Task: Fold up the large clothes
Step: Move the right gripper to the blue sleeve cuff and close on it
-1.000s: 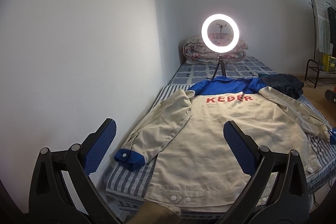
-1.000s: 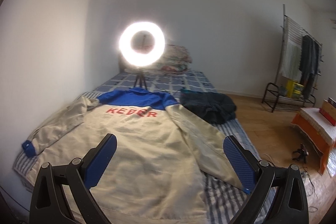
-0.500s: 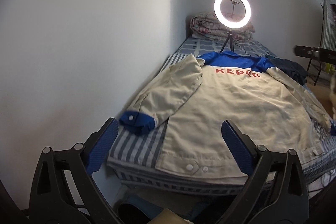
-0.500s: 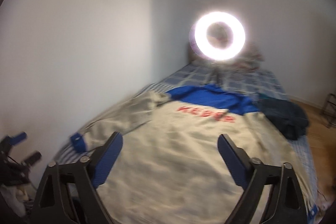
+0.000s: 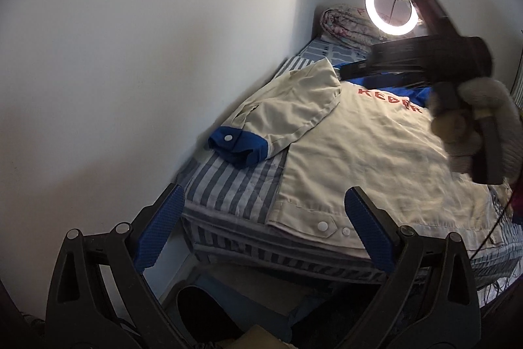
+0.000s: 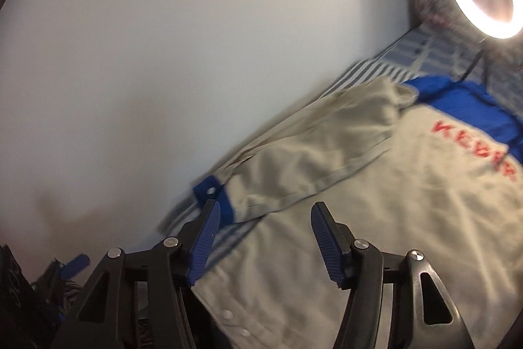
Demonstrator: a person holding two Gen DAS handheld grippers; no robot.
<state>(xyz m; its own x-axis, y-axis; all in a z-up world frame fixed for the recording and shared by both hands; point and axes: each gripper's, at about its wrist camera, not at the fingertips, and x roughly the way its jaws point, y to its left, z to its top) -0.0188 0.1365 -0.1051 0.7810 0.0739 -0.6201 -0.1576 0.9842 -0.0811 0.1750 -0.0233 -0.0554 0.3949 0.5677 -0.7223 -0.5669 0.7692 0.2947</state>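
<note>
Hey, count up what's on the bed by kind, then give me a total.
Jackets: 1, the beige and blue jacket
Rolled quilts: 1, the floral quilt
Ring lights: 1, the ring light
Total: 3

1. The jacket (image 5: 366, 152) is beige, with a blue yoke and red letters.
2. Its sleeve cuff (image 5: 237, 146), at 9 o'clock of the jacket, is blue with a white snap.
3. The bedsheet (image 5: 228, 185) has grey and white stripes.
4. The gripper pads (image 5: 160, 231) are blue.
5. The wall (image 5: 147, 38) is white.
</note>
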